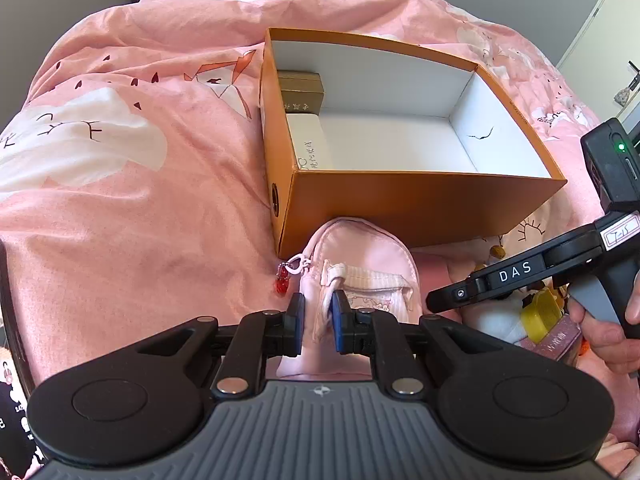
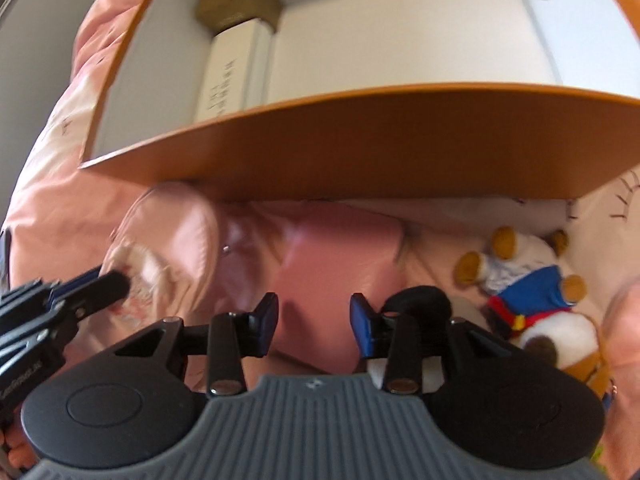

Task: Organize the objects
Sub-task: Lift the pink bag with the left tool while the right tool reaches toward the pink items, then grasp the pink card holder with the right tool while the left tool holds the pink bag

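We see the left hand-held gripper (image 1: 317, 312) clamped on the pink pouch (image 1: 360, 276), lying on the pink bedspread (image 1: 120, 208). Right hand-held gripper (image 2: 314, 316) jaws apart. Beyond, the orange box (image 1: 420, 204), long axis running away, holds a white carton (image 1: 310, 144) and gold carton (image 1: 300, 90).

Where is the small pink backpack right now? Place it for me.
In the left wrist view the pink backpack lies on the pink bedspread against the orange box, its strap pinched in the left gripper jaws.
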### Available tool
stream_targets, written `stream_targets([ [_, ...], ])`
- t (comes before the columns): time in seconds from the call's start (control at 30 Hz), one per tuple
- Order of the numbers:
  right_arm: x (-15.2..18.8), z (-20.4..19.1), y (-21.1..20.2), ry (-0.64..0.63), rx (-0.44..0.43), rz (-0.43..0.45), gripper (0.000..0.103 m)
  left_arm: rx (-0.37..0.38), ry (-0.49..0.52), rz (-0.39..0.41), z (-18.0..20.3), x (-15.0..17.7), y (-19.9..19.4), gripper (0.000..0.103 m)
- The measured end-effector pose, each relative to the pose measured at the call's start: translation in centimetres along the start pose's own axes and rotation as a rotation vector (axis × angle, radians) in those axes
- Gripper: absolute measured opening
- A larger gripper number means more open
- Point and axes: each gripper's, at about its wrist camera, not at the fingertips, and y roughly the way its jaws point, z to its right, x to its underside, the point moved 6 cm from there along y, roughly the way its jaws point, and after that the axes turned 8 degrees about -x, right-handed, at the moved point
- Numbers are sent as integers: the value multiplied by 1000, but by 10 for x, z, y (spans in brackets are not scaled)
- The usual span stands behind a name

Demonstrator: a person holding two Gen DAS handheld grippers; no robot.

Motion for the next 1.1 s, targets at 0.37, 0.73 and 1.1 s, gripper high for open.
stream_targets([
  [0.37,-19,12,21,42,122,-97,48,26,-21,0,-4,4,-2,16],
  [0.73,-25,3,57,33,76,-171,87,29,-36,-17,-8,6,3,16],
  [1.1,-16,-21,26,56,-122,-49,61,17,-16,-93,-8,4,18,33],
])
